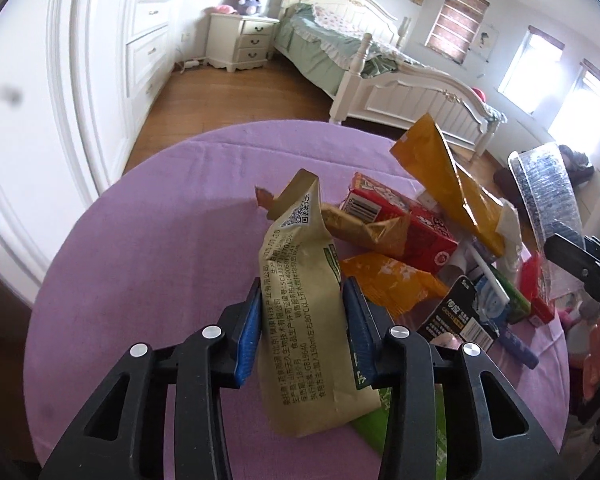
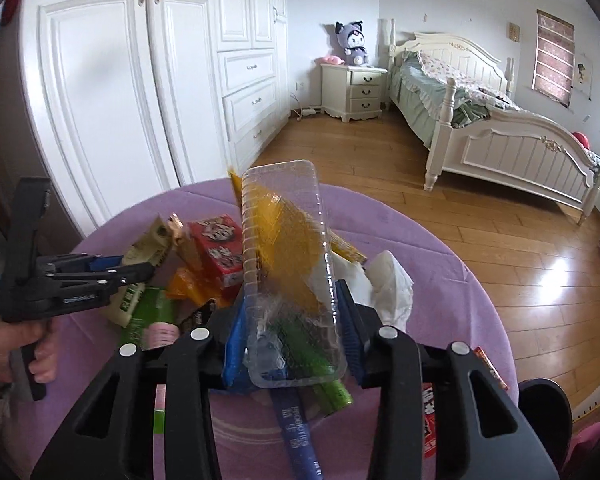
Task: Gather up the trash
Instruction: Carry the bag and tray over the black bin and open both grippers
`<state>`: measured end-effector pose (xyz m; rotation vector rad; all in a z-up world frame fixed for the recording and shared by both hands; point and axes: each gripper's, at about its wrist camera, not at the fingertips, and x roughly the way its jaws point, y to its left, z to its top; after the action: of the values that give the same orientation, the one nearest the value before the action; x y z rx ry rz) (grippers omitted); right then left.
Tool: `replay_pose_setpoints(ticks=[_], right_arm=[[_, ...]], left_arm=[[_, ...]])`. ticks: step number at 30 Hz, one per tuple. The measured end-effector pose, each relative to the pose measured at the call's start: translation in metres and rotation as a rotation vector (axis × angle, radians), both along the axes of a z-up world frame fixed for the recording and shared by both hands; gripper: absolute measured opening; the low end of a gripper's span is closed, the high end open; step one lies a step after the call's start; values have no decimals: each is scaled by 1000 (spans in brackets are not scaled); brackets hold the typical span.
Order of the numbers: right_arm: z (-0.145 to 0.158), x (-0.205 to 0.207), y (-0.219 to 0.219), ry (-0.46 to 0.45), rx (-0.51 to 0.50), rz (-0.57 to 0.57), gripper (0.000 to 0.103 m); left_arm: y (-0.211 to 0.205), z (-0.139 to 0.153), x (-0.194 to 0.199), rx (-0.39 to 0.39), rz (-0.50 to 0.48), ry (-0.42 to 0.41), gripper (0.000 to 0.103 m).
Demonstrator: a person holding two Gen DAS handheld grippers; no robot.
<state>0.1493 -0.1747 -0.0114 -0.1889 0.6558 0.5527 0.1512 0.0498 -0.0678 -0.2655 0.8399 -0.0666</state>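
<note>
My left gripper (image 1: 302, 312) is shut on a beige snack packet (image 1: 300, 304) with printed text and a QR code, held above the purple-clothed round table (image 1: 160, 240). It also shows in the right wrist view (image 2: 140, 272). My right gripper (image 2: 292, 320) is shut on a clear plastic tray (image 2: 288, 264), held upright over the trash pile; the tray also shows in the left wrist view (image 1: 544, 192). The pile holds a red carton (image 1: 404, 220), orange wrappers (image 1: 444, 176), a white tissue (image 2: 392, 284), green wrappers (image 2: 152, 312) and a blue stick pack (image 2: 300, 436).
A white wardrobe (image 2: 140, 100) stands behind the table at left. A nightstand (image 2: 354, 90) with a plush toy and a white bed (image 2: 500, 128) stand across the wooden floor (image 2: 480, 232). A dark bin rim (image 2: 544, 404) shows at the lower right.
</note>
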Motion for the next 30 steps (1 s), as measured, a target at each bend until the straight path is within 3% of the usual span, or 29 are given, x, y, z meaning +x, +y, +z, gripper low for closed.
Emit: replay_pose_setpoints(ticks=[4, 7, 12, 20, 30], right_arm=[[17, -25, 7, -64, 44, 43, 40], [25, -33, -8, -100, 82, 12, 40], [22, -39, -78, -117, 149, -190, 40], [-17, -41, -197, -41, 178, -485, 40], [-63, -35, -273, 36, 266, -655, 40]], left_arm=[[-11, 30, -25, 7, -2, -86, 40], [-29, 56, -34, -1, -34, -135, 40], [-89, 78, -32, -9, -140, -188, 40], [-214, 69, -9, -96, -387, -196, 40], [-343, 33, 16, -130, -595, -110, 40]])
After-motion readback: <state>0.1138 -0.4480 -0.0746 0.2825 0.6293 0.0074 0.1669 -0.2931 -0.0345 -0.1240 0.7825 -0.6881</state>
